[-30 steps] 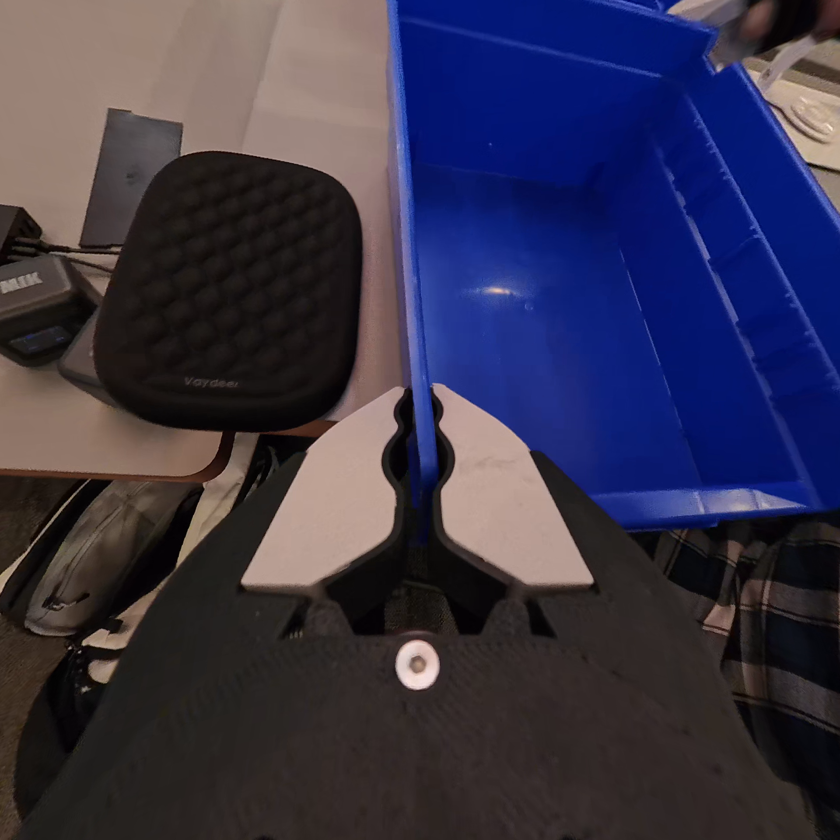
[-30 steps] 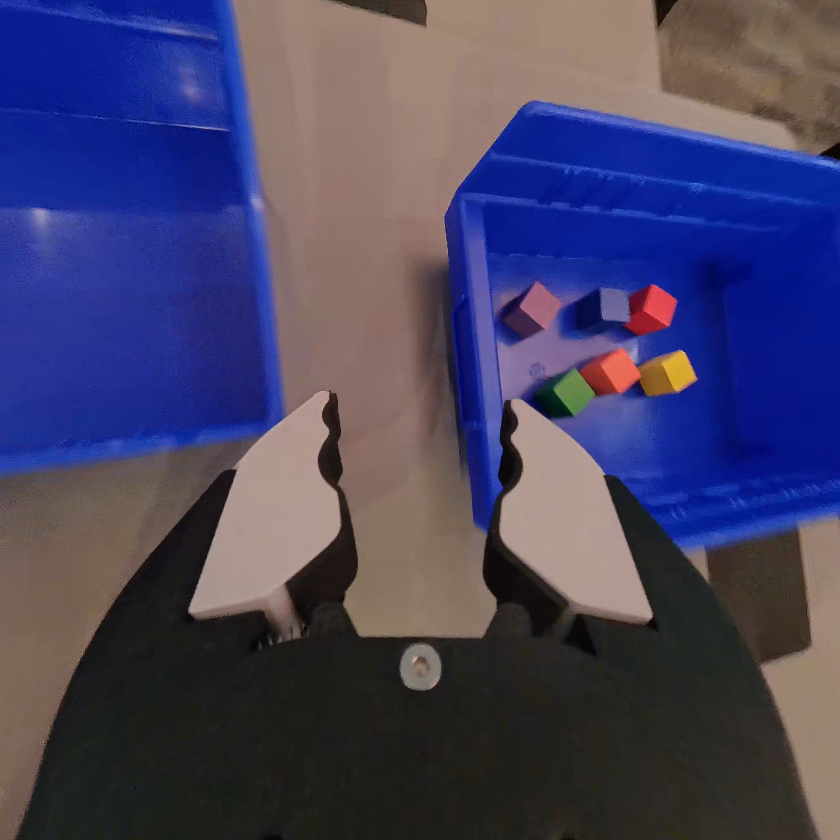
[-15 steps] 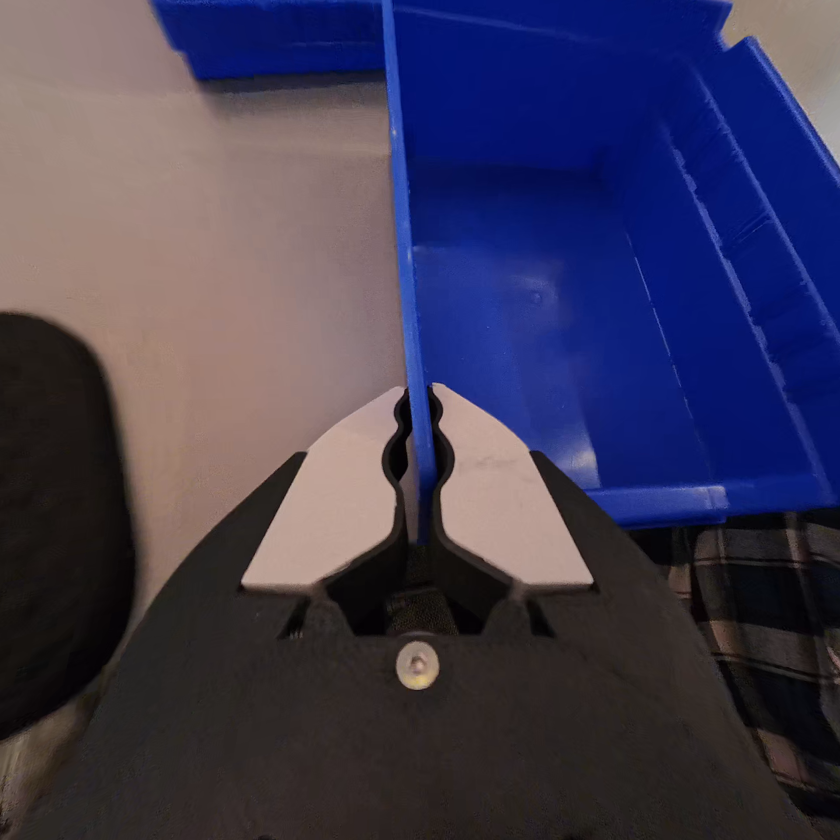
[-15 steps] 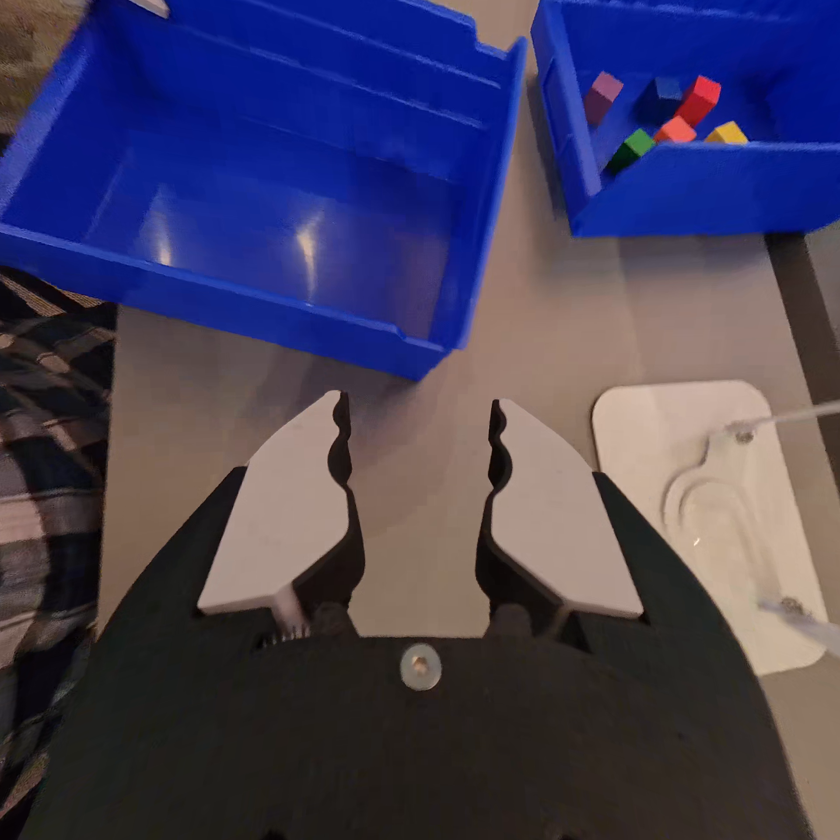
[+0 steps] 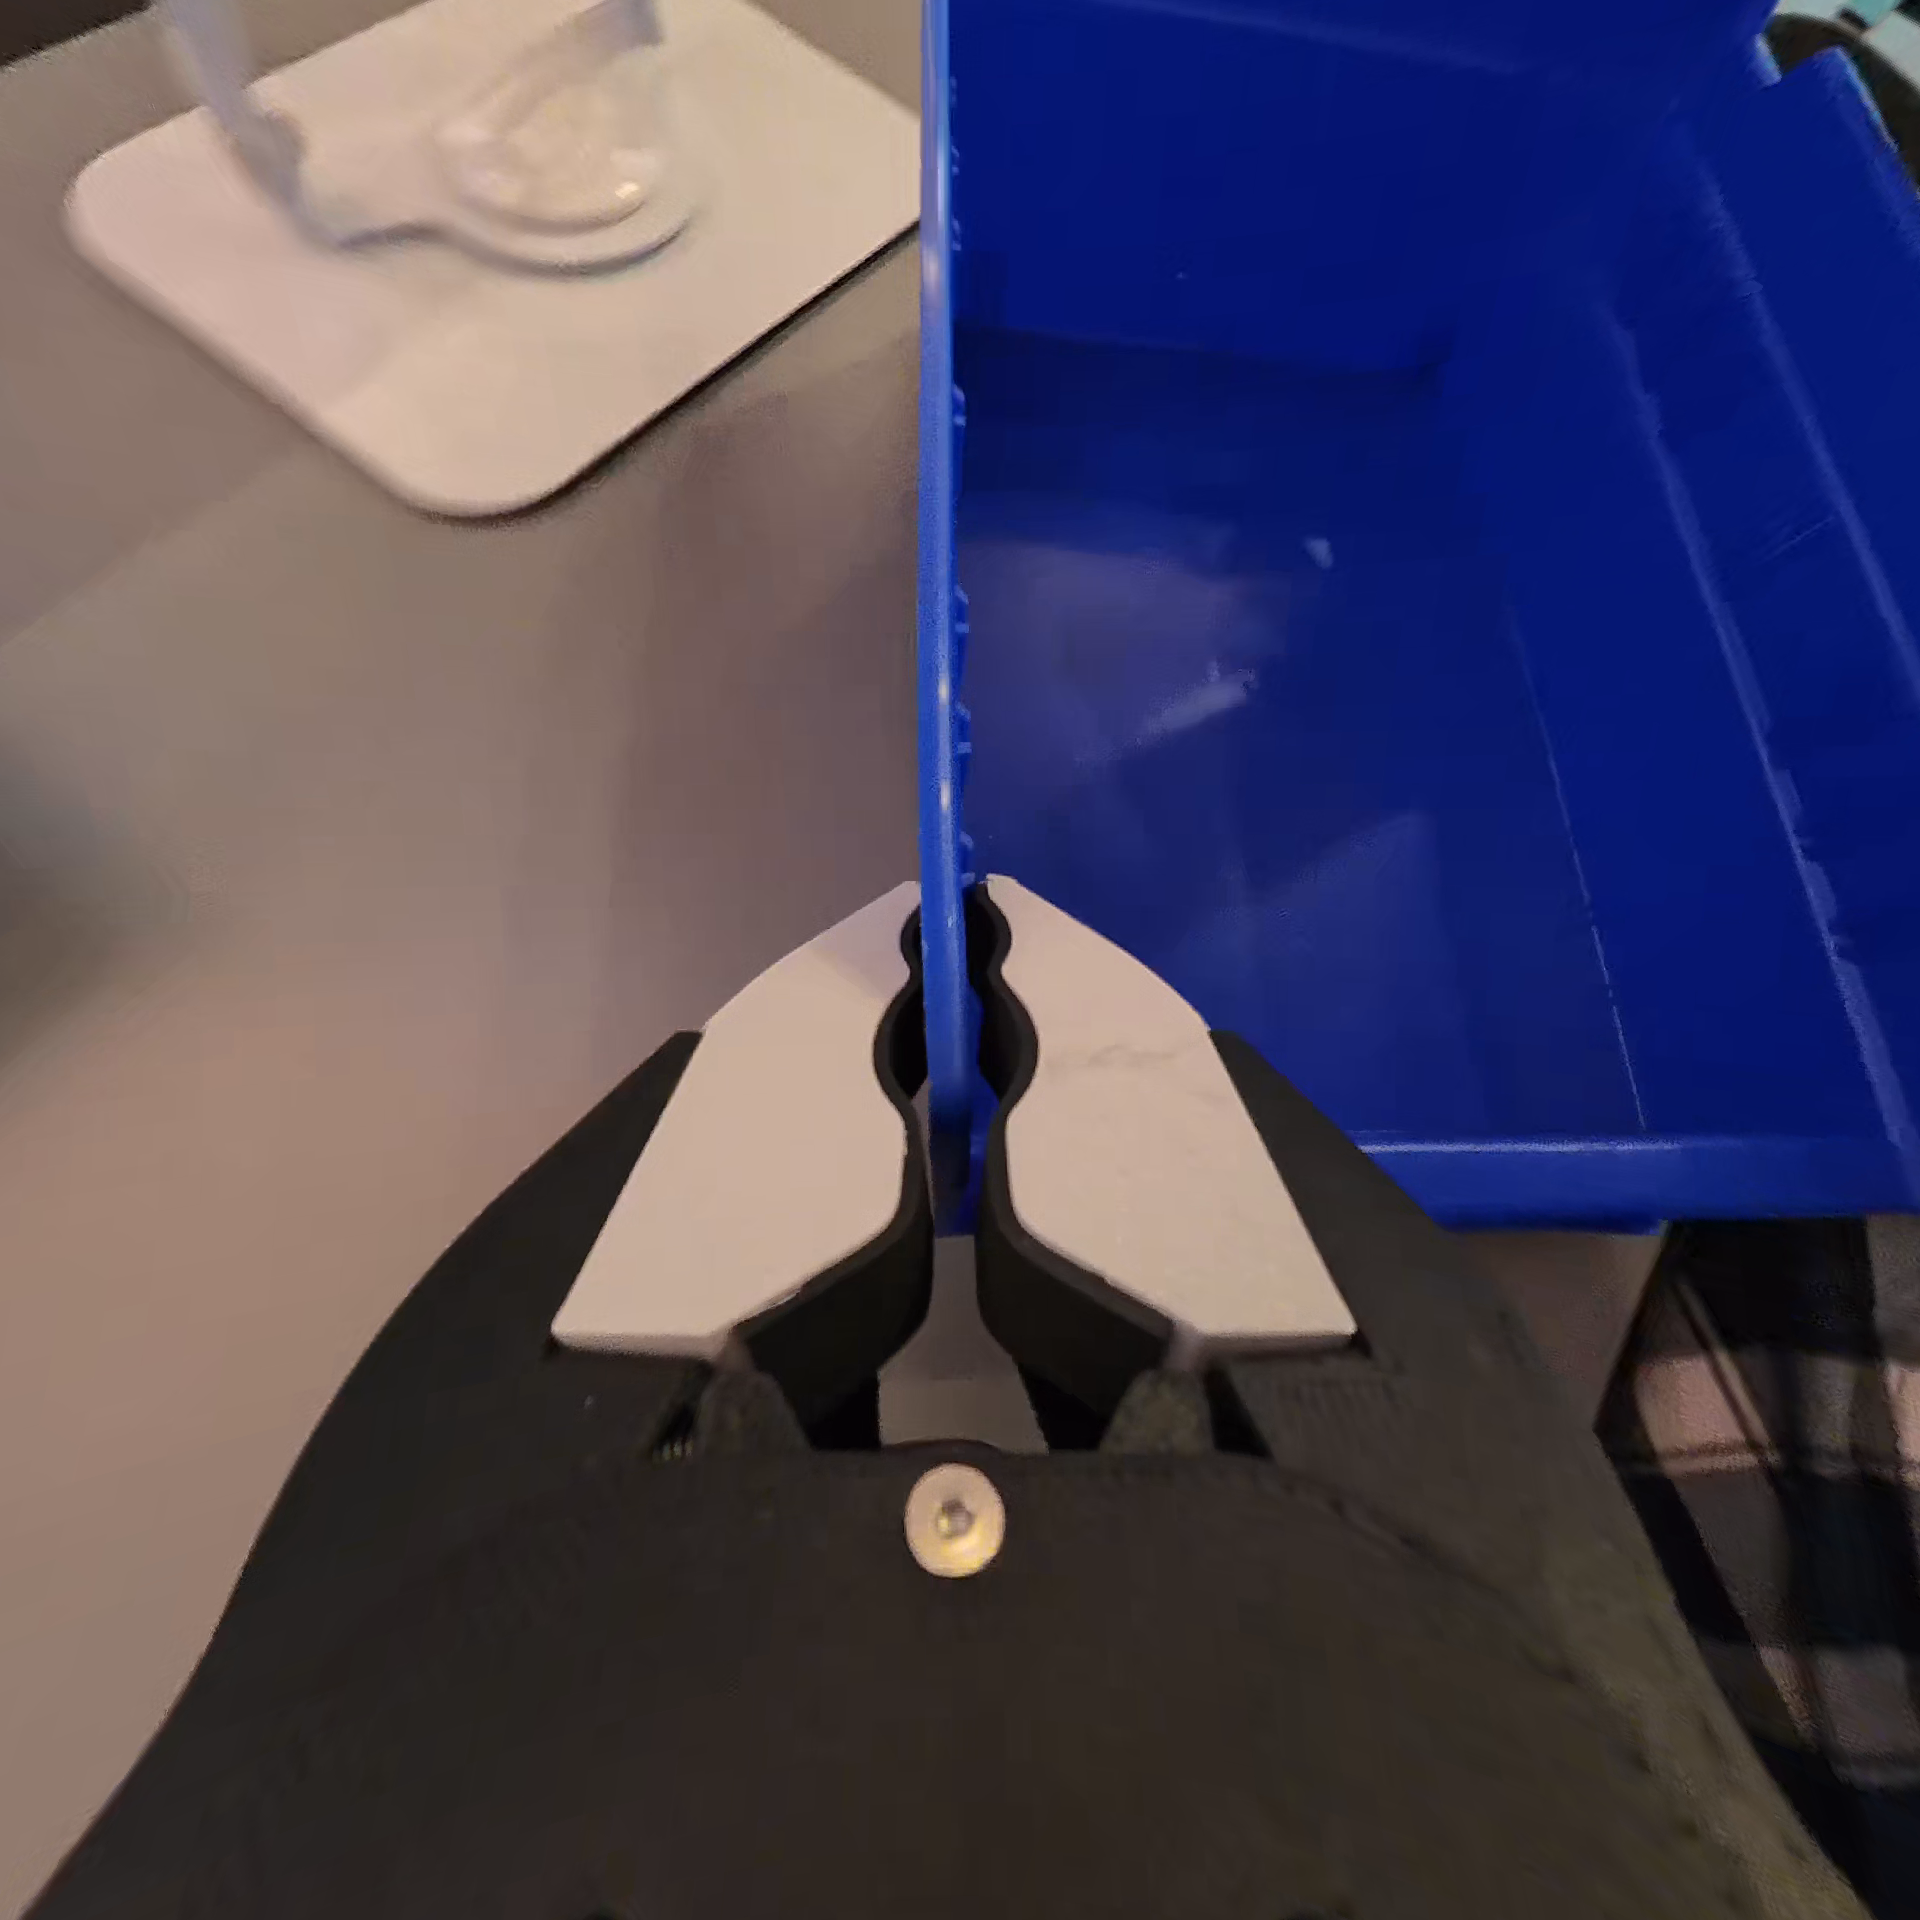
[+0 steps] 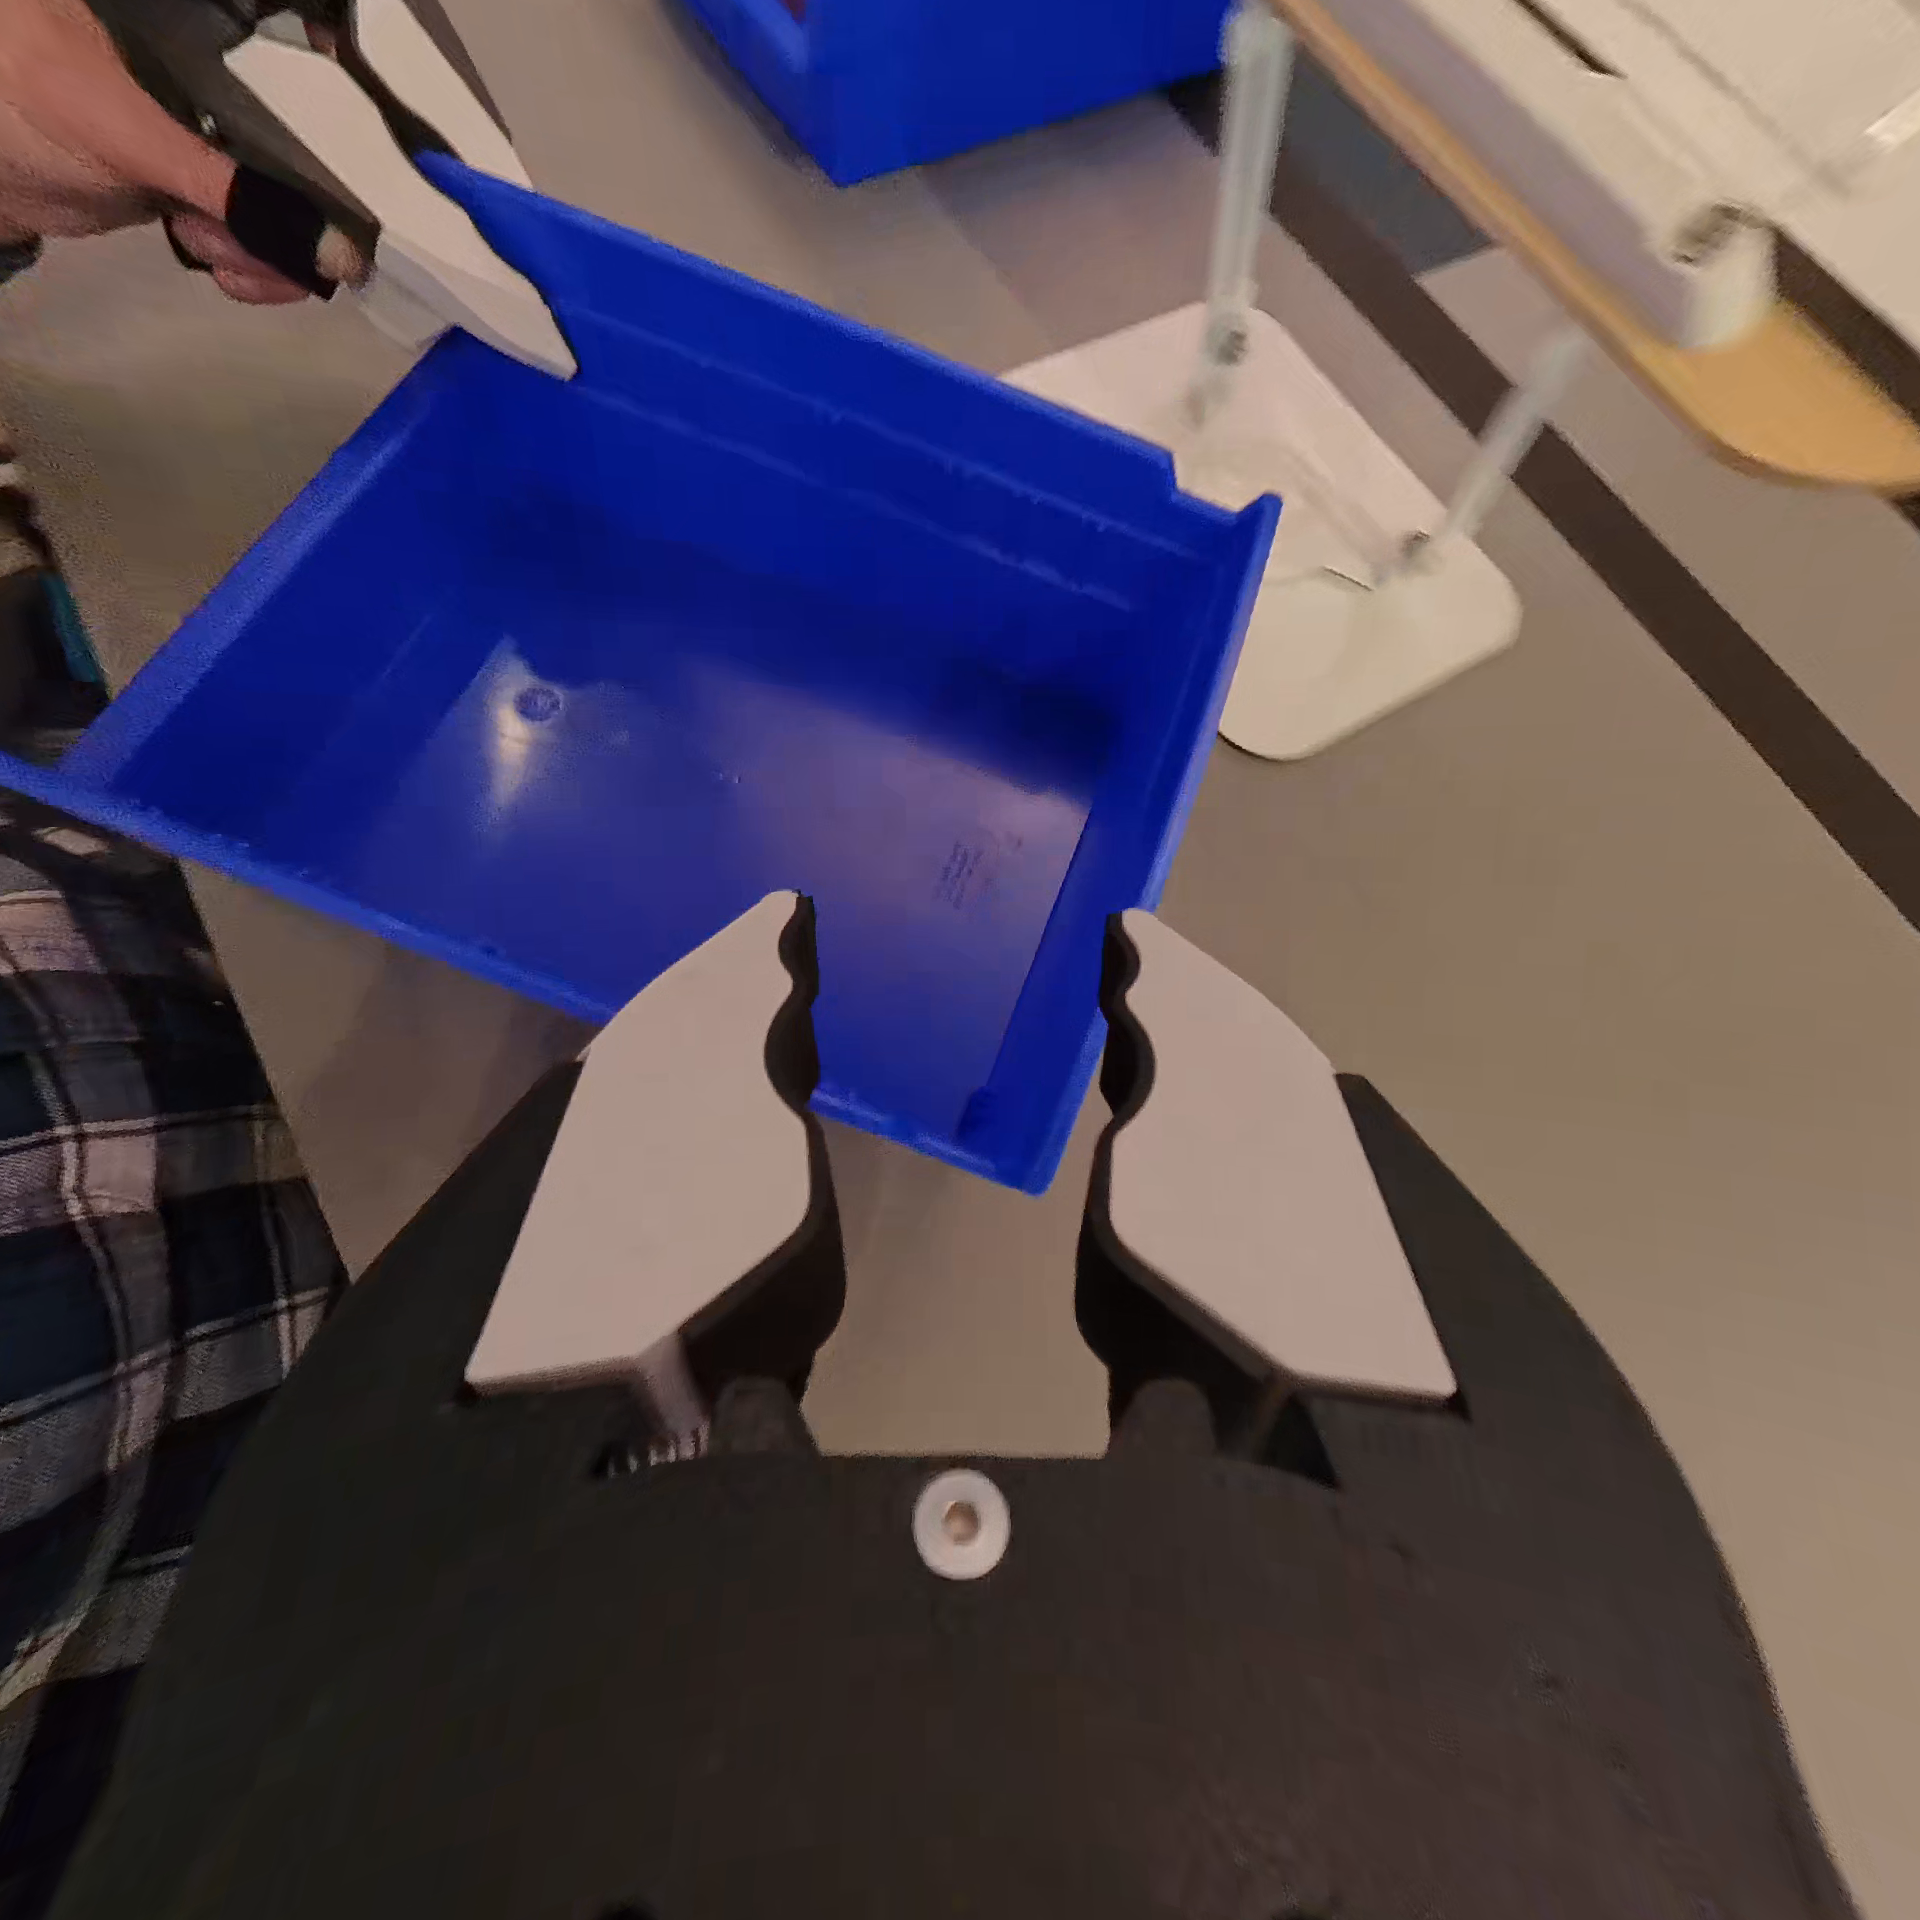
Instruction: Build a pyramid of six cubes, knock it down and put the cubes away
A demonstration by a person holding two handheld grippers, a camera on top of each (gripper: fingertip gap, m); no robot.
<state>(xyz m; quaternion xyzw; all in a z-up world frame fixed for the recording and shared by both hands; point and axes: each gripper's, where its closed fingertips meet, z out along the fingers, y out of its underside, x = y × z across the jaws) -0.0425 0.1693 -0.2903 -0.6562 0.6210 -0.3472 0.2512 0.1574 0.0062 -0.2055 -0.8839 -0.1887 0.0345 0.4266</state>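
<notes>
My left gripper [image 5: 948,894] is shut on the left side wall of an empty blue bin [image 5: 1351,727]; both pads press on the thin wall. In the right wrist view the same bin [image 6: 675,675] is tilted above the grey table, with the left gripper [image 6: 468,249] clamped on its far corner. My right gripper [image 6: 956,914] is open over the bin's near right corner. The bin's right wall stands between its fingers, close to the right finger [image 6: 1195,1039], and the pads do not press on it. No cubes show in either view.
A second blue bin [image 6: 935,83] stands farther back on the table. A white stand base [image 6: 1351,582] with thin posts sits right of the held bin; it also shows in the left wrist view [image 5: 468,260]. A hand [image 6: 94,156] holds the left gripper. Plaid cloth [image 6: 104,1143] lies at the table's near edge. The grippers' ends are close to 30 cm from one another.
My left gripper has swung the held bin round, away from the black pad and towards the white stand base. My right gripper has left the bin with the cubes, reached the held bin's corner and narrowed its jaws.
</notes>
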